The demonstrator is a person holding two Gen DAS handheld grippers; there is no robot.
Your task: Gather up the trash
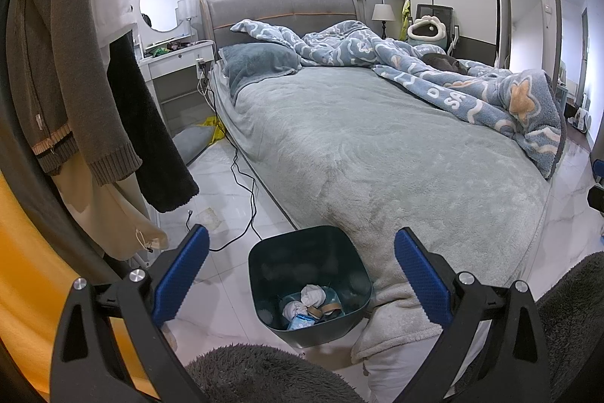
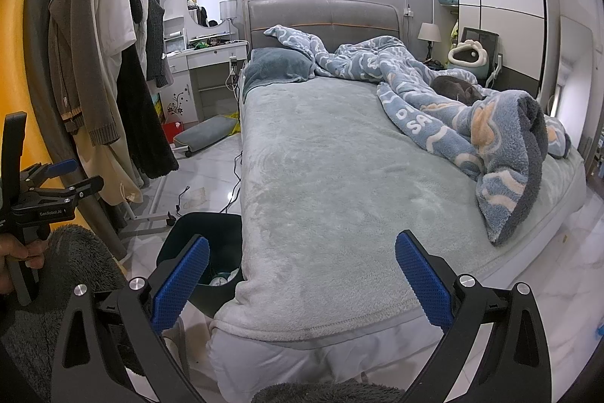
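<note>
Trash here means the little that sits in the dark green bin (image 1: 309,274) at the foot corner of the bed (image 1: 377,146): crumpled white tissues (image 1: 312,294), a blue wrapper (image 1: 302,321) and what looks like a brown cardboard ring (image 1: 327,308). We also see a pale scrap of paper (image 1: 209,216) lying flat on the floor tiles beside a black cable (image 1: 245,191), well apart from the bin.

We hold our left gripper (image 1: 302,274) wide open and empty, its blue pads framing the bin from above. Our right gripper (image 2: 302,278) is equally wide and empty, poised over the foot of the bed, with the bin just left of it.

We judge all of this to be light and soft. Tissues will crush under the pads, so a gentle pinch on the bulk suffices. The flat scrap may be harder: we would catch it by a raised edge. The bin looks stiff and smooth; its rim is the sensible grip.
</note>
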